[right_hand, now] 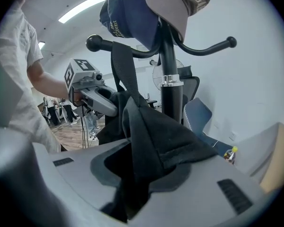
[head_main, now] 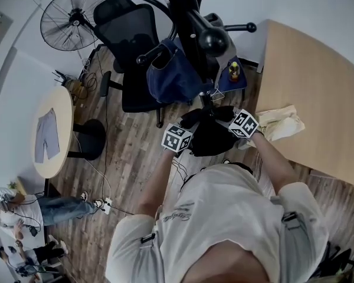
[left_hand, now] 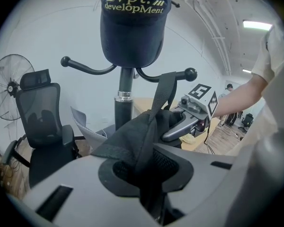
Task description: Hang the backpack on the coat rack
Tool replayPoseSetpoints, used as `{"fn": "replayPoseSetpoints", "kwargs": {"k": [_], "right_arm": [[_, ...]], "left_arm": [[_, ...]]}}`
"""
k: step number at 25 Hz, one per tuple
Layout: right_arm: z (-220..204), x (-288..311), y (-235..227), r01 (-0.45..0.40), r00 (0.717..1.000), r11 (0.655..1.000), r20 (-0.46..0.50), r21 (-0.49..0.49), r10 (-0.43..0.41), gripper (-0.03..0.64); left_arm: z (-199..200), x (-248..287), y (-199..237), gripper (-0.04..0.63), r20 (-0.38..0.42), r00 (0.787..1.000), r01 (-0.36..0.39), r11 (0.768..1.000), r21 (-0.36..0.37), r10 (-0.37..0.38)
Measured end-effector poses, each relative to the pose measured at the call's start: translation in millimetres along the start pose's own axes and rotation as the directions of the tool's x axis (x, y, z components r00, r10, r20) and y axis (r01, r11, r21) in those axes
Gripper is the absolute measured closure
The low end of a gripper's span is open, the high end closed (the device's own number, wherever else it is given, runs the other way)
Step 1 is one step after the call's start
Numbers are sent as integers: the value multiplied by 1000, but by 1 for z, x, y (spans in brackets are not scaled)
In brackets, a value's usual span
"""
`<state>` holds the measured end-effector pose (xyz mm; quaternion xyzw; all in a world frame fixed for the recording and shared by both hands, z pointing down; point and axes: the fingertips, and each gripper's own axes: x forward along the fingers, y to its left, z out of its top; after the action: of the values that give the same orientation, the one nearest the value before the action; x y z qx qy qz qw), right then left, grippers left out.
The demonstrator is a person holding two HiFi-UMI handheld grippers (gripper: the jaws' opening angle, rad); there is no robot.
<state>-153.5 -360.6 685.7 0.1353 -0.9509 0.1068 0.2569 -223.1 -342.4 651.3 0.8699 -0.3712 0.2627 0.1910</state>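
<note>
- Backpack: a black fabric bag held up against the pole of the coat rack, between the two grippers, well above the wooden floor.
- Its strap runs taut from the bag up to a curved hook arm with a ball end, and in both gripper views it appears to be looped over that arm.
- The left gripper has its jaws closed on a fold of the bag's fabric, with the strap's root running down into the gap.
- The right gripper is likewise clamped on a bunched ridge of the bag's fabric, which drapes over its jaw mouth; it faces the left gripper across the bag.
- A navy cap sits on top of the rack, and a grey cap hangs beside it; neither blocks the hook in use.
- An office chair stands behind the rack and a wooden table to the person's right, both apart from the bag.
- Step in hand, as a judgement: the hanging itself, with the strap seated and the bag's weight being handed to the hook.
- The next move probably calls for checking that the strap sits inboard of the ball end, then opening both pairs of jaws and backing off without tugging the strap off.
- Risk: fabric snagging in a jaw could drag the bag sideways.
</note>
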Motion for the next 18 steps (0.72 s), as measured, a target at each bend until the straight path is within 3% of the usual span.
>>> {"fn": "replayPoseSetpoints", "kwargs": {"k": [4, 8, 13, 18], "right_arm": [[0, -1, -1, 32, 999, 999, 0, -18, -32, 501], [-5, -4, 5, 58, 998, 998, -25, -38, -59, 371], [-13, -24, 7, 160, 986, 979, -27, -123, -165, 367], [-8, -65, 9, 237, 971, 967, 3, -97, -238, 389]], "left_arm": [[-2, 3, 1, 528, -15, 1000, -2, 1000, 15, 2], [-6, 2, 0, 507, -33, 999, 1, 1000, 7, -1], [-8, -10, -1, 476, -6, 1000, 3, 999, -39, -3], [-11, -24, -1, 476, 29, 999, -26, 997, -73, 28]]}}
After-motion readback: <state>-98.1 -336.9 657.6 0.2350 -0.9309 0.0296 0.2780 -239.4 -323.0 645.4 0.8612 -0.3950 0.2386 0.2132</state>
